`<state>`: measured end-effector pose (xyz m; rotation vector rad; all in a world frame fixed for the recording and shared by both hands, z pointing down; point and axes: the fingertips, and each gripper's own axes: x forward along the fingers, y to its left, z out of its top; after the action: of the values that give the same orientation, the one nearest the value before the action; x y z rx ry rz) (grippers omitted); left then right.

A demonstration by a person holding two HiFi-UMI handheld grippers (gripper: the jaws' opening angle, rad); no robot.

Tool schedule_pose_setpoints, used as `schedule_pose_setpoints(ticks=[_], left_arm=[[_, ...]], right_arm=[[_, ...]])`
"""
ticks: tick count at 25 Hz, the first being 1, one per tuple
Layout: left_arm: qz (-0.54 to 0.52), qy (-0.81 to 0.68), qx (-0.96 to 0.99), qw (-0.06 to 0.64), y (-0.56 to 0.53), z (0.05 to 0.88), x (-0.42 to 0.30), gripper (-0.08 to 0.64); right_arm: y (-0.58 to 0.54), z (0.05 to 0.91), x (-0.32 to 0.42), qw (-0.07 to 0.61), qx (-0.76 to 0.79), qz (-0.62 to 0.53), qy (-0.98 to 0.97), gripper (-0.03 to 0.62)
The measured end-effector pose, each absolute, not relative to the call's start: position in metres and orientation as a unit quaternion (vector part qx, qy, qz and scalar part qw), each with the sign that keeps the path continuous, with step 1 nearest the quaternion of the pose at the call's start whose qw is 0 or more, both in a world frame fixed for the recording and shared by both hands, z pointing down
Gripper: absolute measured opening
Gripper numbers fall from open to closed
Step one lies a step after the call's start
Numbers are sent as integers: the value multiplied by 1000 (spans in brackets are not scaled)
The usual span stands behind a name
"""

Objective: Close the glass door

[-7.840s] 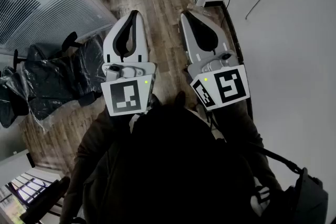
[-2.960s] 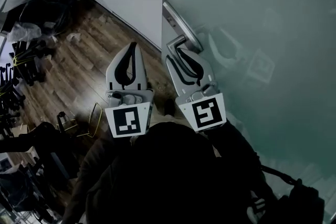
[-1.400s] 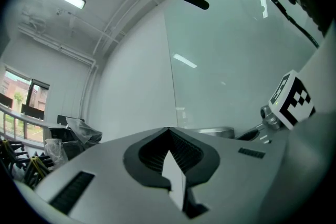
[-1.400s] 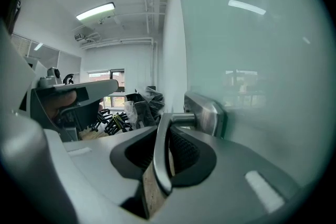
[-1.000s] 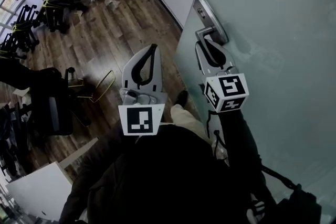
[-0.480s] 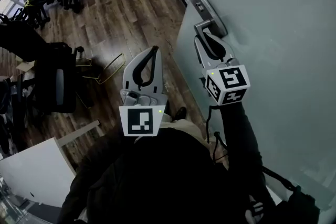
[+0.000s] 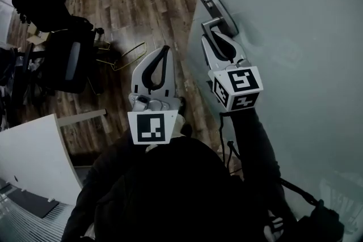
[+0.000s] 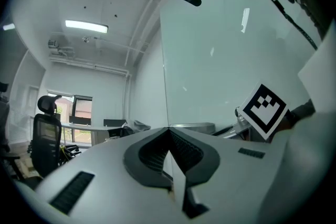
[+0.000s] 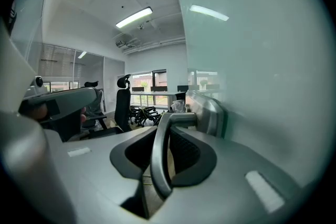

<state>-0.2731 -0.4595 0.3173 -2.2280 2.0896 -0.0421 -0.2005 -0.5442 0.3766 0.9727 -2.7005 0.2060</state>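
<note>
Looking down through the head view, you have the glass door (image 7: 295,20) standing on your right, its edge running up over the wooden floor (image 7: 142,14). Your right tool (image 7: 218,45) is at the metal lever handle (image 7: 211,23). Your left tool (image 7: 157,62) hangs free over the floor, well apart from the door, with an office chair (image 7: 68,59) off to its left.

Through the left gripper view, that tool's jaws are pressed together with nothing between them.

Through the right gripper view, the jaws are pinching the lever's bar, which crosses between them and bends back into its backplate (image 9: 210,113) on the glass.

Expect the panel to feel heavy and stiff (frosted glass, most likely) and slow to get going. The polished lever will probably be slippery, so grip it close to the backplate, where the bar is least likely to twist. Spare the glass any knock.
</note>
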Motion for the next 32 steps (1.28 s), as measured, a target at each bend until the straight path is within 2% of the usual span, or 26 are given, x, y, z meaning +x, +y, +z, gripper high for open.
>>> schedule_pose_setpoints(ticks=[16, 23, 28, 32], left_arm=[[-14, 770, -637, 49, -347, 310, -289, -3], [-13, 803, -594, 49, -240, 305, -327, -3], [-24, 815, -577, 48, -224, 297, -332, -3], [-12, 814, -578, 59, -144, 272, -336, -3]], right_arm=[[-475, 387, -275, 143, 231, 73, -960, 66], [-379, 379, -307, 143, 205, 57, -967, 66], [-361, 373, -320, 145, 171, 59, -973, 66], [-285, 353, -328, 150, 160, 49, -974, 66]])
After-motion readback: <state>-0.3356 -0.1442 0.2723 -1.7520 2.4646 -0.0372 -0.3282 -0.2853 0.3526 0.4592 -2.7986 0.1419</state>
